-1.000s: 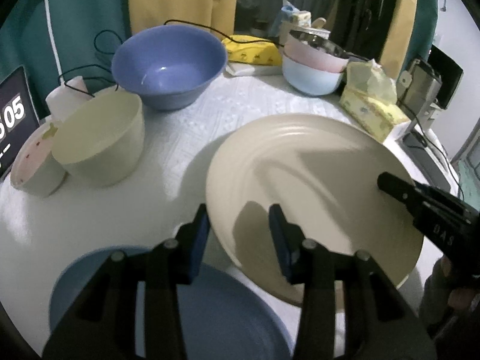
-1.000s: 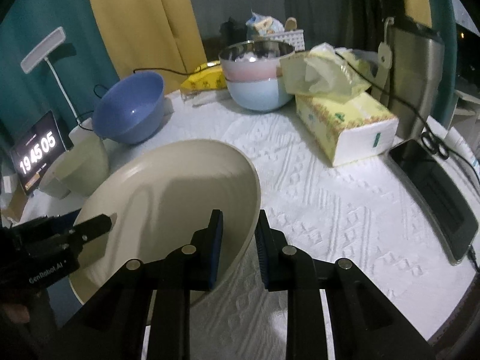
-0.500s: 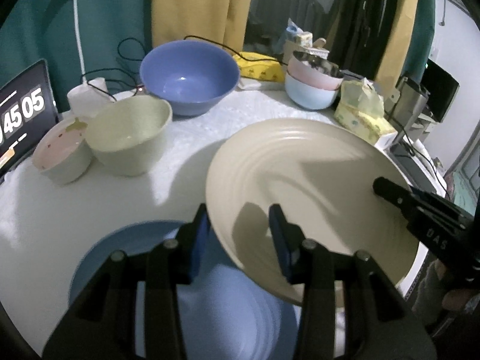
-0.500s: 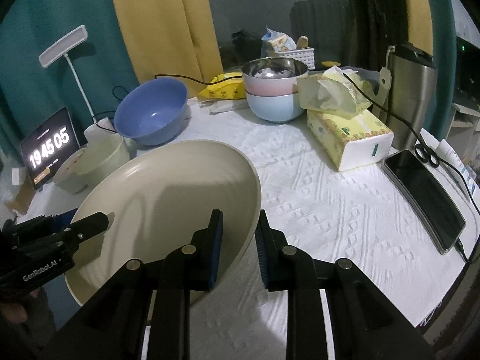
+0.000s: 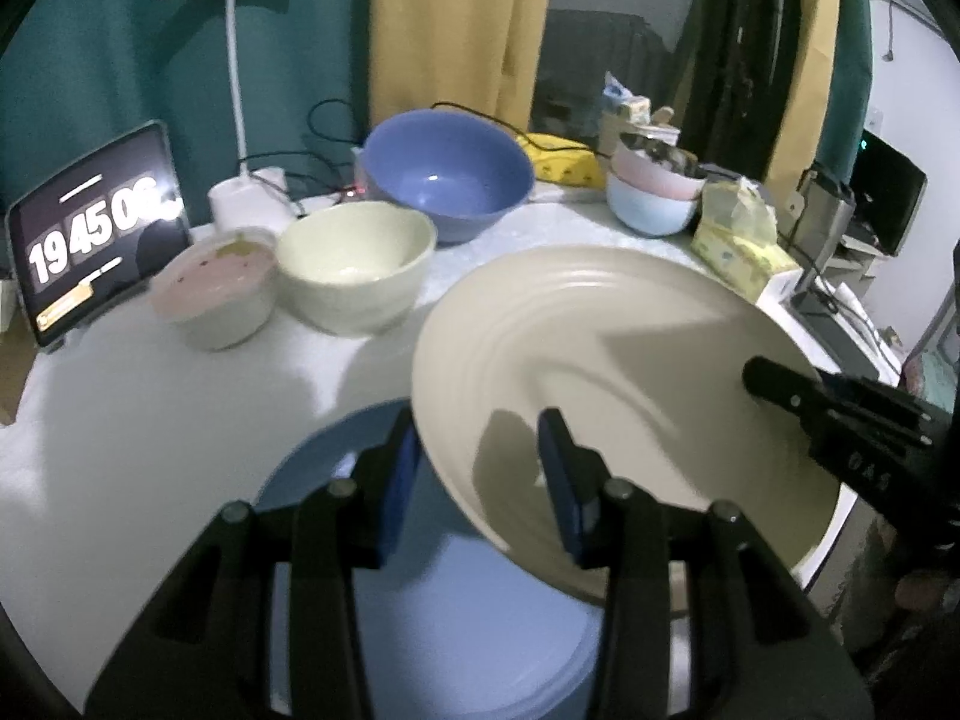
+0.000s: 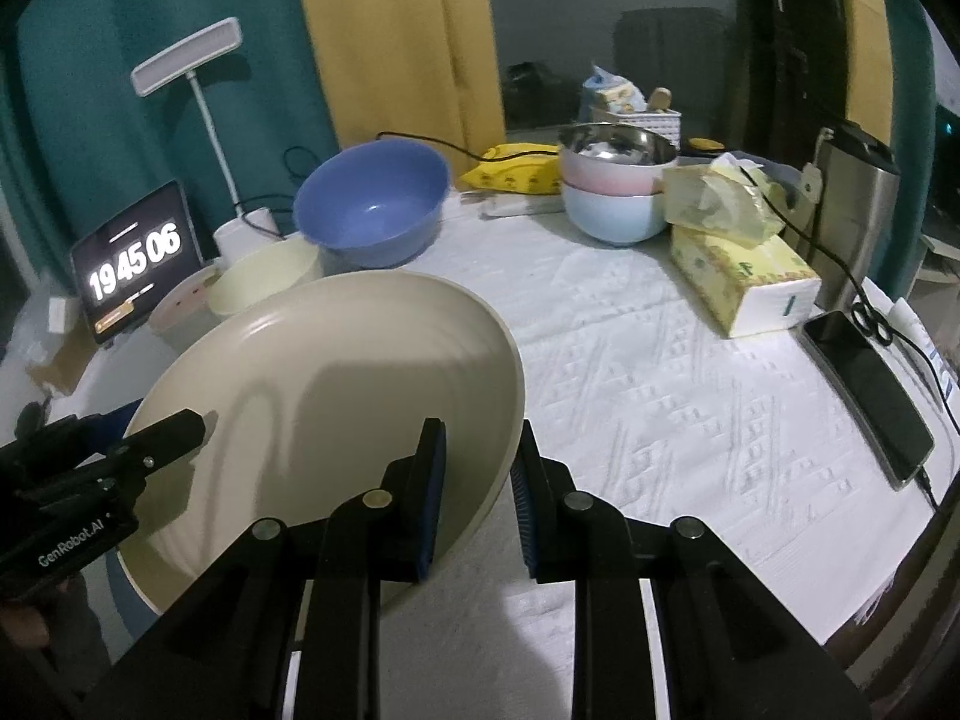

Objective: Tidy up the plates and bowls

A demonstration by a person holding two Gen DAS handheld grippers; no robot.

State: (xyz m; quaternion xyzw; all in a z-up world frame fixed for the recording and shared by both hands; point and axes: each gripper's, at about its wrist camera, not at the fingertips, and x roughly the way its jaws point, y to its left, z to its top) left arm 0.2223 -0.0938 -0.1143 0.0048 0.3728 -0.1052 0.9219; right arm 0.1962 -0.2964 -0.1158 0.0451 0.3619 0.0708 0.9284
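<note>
Cream stoneware is what both tools carry: the cream plate (image 5: pixel 612 372) hangs tilted above the white tablecloth (image 6: pixel 648 360), pinched at opposite rims. The left gripper (image 5: pixel 480 456) is clamped on the plate's near-left edge, one blue pad above the rim and one under it. The right gripper (image 6: pixel 477 480) bites the opposite edge the same way, and each wrist view shows the other tool's black finger lying across the far side of the plate. Directly below the left tool sits the blue plate (image 5: pixel 432 612), flat on the cloth. The cream plate overlaps its upper right part and looks clear of it, though blur at the rim makes that hard to confirm.

Farther back stand the blue bowl (image 5: pixel 447 174), a pale green bowl (image 5: pixel 357 267) just beside a pink bowl (image 5: pixel 210 294), and a stack of pastel bowls (image 6: pixel 618 192) topped by a steel one. A tissue box (image 6: pixel 744 282) and a phone (image 6: pixel 870 396) lie to the right.

The step in hand looks like stacking the cream plate onto the blue one. To do it well, both hands should travel together so the plate neither twists nor slides out of a pad. Level it first, centre it over the blue plate, and lower it evenly. Release only once its foot rests, with both grips opening together. Keep the swing low and short, well away from the green bowl.
</note>
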